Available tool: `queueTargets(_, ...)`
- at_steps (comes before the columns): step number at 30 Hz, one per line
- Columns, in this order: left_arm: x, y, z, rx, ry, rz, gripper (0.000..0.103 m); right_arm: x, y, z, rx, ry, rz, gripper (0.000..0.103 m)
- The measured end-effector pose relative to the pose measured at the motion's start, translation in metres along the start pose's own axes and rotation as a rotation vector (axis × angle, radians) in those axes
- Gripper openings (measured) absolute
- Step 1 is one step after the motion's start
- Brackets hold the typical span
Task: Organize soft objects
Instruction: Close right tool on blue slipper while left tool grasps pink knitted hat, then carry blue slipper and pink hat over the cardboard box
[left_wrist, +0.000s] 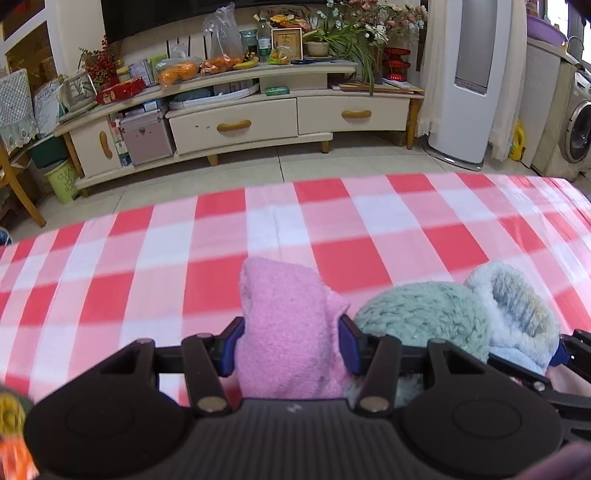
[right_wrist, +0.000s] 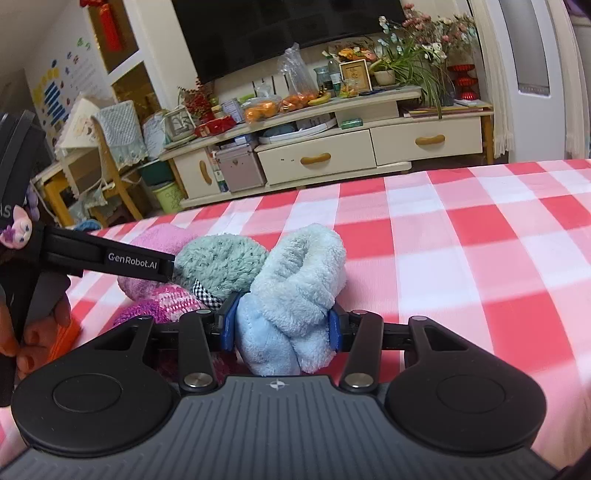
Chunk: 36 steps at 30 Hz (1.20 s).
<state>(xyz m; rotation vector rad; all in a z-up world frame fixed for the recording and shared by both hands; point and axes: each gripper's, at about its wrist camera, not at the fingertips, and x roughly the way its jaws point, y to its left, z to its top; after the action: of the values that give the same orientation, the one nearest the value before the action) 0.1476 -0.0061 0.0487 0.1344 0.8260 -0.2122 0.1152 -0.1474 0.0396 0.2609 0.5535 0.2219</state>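
Gripping pink sock (left_wrist: 291, 332) — left gripper (left_wrist: 291, 345); right gripper (right_wrist: 280, 325) clamps blue sock (right_wrist: 295, 291).

my left claw (left_wrist: 291, 345) covers the bottom of the pink sock (left_wrist: 284, 317), so no idea how far down it goes. The light blue sock (left_wrist: 517, 314) is half tucked behind the green one (left_wrist: 424, 317) there, and the tablecloth (left_wrist: 147, 258) is blurred

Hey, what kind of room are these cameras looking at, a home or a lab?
Most likely a home living room: a large dark television hangs above a cluttered cream TV cabinet with drawers, a white front-loading washing machine stands at the right edge, and the work surface wears a red and white checked cloth.
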Motion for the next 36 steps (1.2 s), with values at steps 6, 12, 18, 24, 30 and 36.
queueTargets(6,-0.033,-0.009,-0.037,-0.006,0.001,-0.021,0.051,-0.037,0.008,-0.020,-0.015,0.024,-0.033,0.058)
queueTargets(12,-0.067,-0.014,-0.067,-0.016,-0.056,-0.035,0.051,-0.076,0.022,-0.038,-0.099,-0.001,-0.125,0.057)
queueTargets(18,-0.104,-0.010,-0.088,-0.062,-0.124,-0.053,0.050,-0.110,0.027,-0.042,-0.081,-0.072,-0.182,0.057)
queueTargets(24,-0.134,-0.005,-0.098,-0.083,-0.151,-0.097,0.050,-0.139,0.039,-0.046,-0.085,-0.114,-0.211,0.057)
queueTargets(30,-0.156,0.003,-0.106,-0.084,-0.163,-0.119,0.050,-0.156,0.053,-0.055,-0.082,-0.123,-0.219,0.057)
queueTargets(36,-0.175,0.015,-0.109,-0.067,-0.191,-0.119,0.050,-0.162,0.066,-0.060,-0.087,-0.110,-0.218,0.057)
